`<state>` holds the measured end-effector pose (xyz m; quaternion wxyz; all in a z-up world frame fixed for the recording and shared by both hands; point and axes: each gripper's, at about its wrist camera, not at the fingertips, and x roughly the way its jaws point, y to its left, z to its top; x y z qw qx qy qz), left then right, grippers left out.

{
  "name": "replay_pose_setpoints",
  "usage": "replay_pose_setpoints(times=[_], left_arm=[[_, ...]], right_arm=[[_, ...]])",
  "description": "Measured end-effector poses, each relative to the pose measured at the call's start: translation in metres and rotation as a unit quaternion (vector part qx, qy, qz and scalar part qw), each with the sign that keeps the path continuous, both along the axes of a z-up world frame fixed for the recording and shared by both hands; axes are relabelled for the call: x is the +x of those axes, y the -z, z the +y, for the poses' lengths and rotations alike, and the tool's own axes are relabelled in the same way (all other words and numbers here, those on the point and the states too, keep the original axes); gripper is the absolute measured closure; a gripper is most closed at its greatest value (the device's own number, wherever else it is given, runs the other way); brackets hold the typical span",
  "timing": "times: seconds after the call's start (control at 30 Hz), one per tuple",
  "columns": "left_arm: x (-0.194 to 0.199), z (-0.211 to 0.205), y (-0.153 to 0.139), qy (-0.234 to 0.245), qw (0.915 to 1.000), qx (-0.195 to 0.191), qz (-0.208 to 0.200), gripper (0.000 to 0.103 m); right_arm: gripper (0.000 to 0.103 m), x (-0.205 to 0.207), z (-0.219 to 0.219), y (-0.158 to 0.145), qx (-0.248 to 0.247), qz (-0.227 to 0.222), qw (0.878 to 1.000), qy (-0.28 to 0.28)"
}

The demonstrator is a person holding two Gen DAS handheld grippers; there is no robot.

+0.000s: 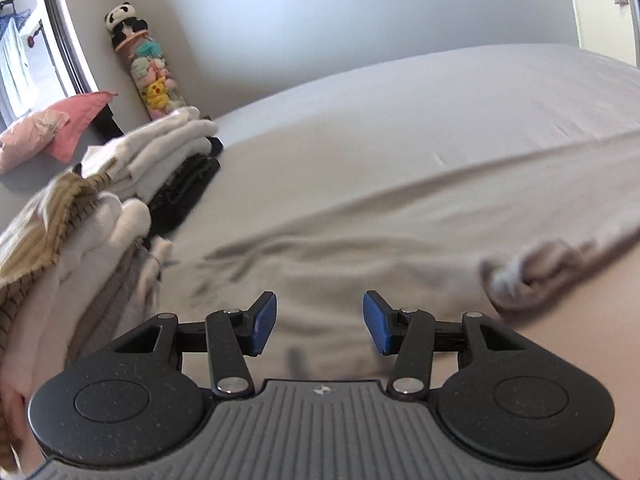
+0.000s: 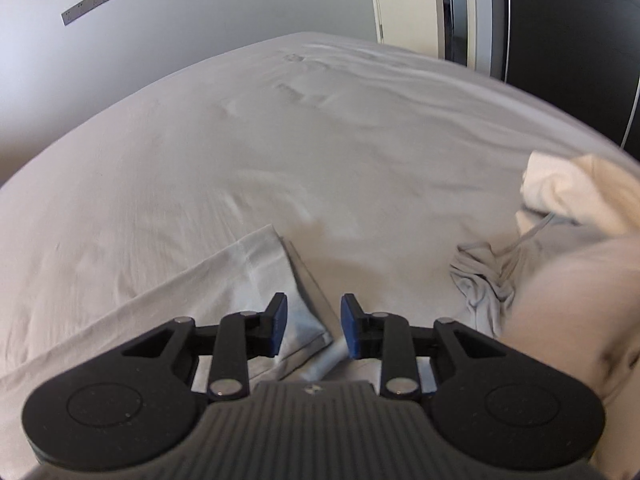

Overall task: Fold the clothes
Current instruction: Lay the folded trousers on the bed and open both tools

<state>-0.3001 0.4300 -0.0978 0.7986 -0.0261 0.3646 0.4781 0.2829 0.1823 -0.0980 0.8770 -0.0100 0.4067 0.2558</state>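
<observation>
A light beige-grey garment [image 1: 360, 240] lies spread across the grey bed sheet [image 1: 400, 100]. My left gripper [image 1: 319, 326] is open and empty, just above the garment's near part. A bunched cuff or hem [image 1: 520, 276] lies to its right. In the right wrist view the garment's sleeve end [image 2: 256, 272] reaches toward my right gripper [image 2: 313, 322], which is open, with the sleeve's corner [image 2: 308, 340] lying between its blue pads [image 2: 280, 320]. I cannot tell if the pads touch the cloth.
A stack of folded white, tan and black clothes [image 1: 120, 208] stands at the left. Pink pillows [image 1: 52, 132] and a tube of plush toys [image 1: 148, 68] lie beyond. Unfolded cream and grey clothes [image 2: 560, 232] are heaped at the right. A wall and door frame [image 2: 460, 12] stand behind the bed.
</observation>
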Motion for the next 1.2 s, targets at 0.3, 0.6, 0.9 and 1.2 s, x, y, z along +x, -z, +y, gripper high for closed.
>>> replay_pose_setpoints(times=[0.3,0.6,0.9,1.2], left_arm=[[-0.006,-0.003,0.017,-0.028,0.9988,-0.037,-0.012,0.046],[-0.009,0.000,0.023,-0.042,0.9978,-0.048,-0.017,0.046],[-0.008,0.000,0.025,-0.039,0.9982,-0.044,-0.013,0.046],[-0.006,-0.001,0.027,-0.036,0.9985,-0.040,-0.008,0.046]], right_arm=[[0.103,0.008,-0.005,0.011,-0.008,0.004,1.000,0.016],[0.095,0.009,-0.016,0.010,0.026,0.038,0.998,0.030],[0.069,0.014,-0.013,0.023,0.055,0.112,0.991,0.047],[0.087,0.014,-0.003,0.028,0.025,0.094,0.994,0.054]])
